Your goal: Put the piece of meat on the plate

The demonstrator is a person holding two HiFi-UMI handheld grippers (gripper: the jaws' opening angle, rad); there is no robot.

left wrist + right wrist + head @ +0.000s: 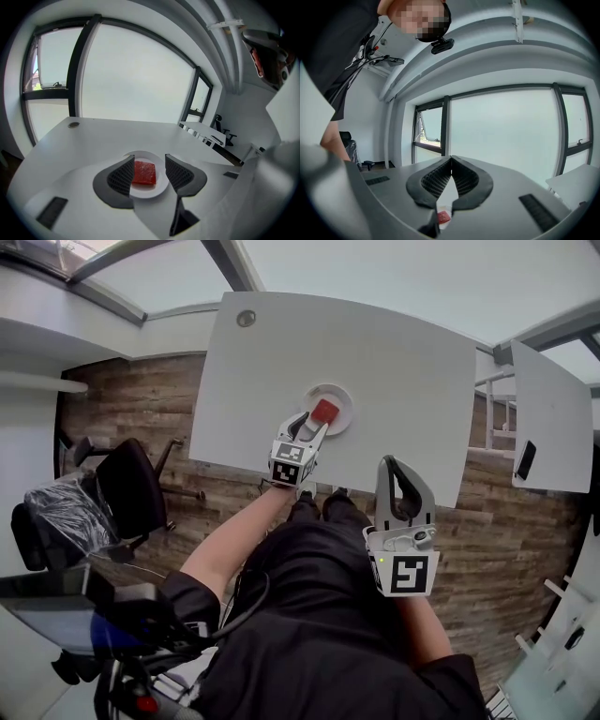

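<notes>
A: State of the left gripper (315,425) (148,164)?

B: Jaws stand well apart, nothing clamped. The piece of meat (144,172), a flat red slab, lies in the gap between them, flat on the white plate (151,194).

A: Contact with the pads?

B: In the left gripper view, the pad at picture-left (123,176) overlaps the slab's left edge. Touching or just beside, I cannot tell which. The pad at picture-right (178,172) stands clear of it, with a strip of bare plate between.

A: Does the head view agree?

B: Yes. Just above the frame's centre, the meat (324,412) sits right at the jaw tips, on the lower-left part of the plate (343,397). The plate rests on the white table (394,352), close to the table's lower edge.

A: And the right gripper (391,463) (451,160)?

B: Lower right of centre in the head view, at the table's lower edge, over the wood-pattern floor (141,399), well apart from the plate. In the right gripper view its tips meet, closed on nothing. Only a narrow opening shows lower down between the curved jaws.

A: Surroundings?

B: Round grommet (246,318) near the table's upper-left corner. Black office chair (131,486) at frame left. Second white table (553,418) at the right edge, with a dark flat object (526,460) on it.
</notes>
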